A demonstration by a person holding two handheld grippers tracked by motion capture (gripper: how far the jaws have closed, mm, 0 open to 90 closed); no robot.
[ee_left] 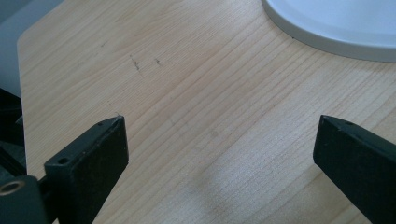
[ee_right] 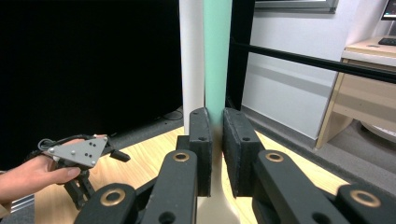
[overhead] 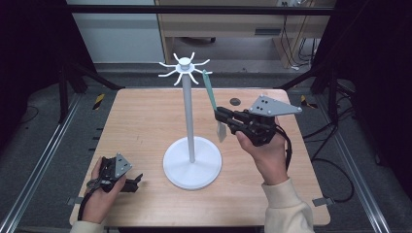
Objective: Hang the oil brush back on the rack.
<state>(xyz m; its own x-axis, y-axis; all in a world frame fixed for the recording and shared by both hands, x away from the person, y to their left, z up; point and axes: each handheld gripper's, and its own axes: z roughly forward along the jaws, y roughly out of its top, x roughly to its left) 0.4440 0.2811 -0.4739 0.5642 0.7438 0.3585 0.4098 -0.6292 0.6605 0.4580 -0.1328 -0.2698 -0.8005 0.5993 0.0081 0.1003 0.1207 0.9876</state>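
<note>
A white stand (overhead: 188, 116) with a round base (ee_left: 336, 23) and a crown of hooks (overhead: 184, 68) rises from the middle of the wooden table (overhead: 141, 121). To its right, my right gripper (overhead: 221, 115) is shut on a utensil with a teal handle (overhead: 210, 92) and a pale blade (overhead: 221, 132) hanging below the jaws. The handle's top end reaches a hook tip; whether it hangs there I cannot tell. In the right gripper view the teal handle (ee_right: 217, 56) stands beside the pole (ee_right: 191, 56), with the right gripper (ee_right: 217, 140) clamped on it. My left gripper (overhead: 136, 180) rests open on the table's front left, the left gripper (ee_left: 219, 140) holding nothing.
A small dark disc (overhead: 235, 101) lies near the table's far edge. Black frame struts (overhead: 77, 77) flank the table on both sides. A wooden desk (overhead: 233, 24) stands behind. Bare wood stretches left of the stand.
</note>
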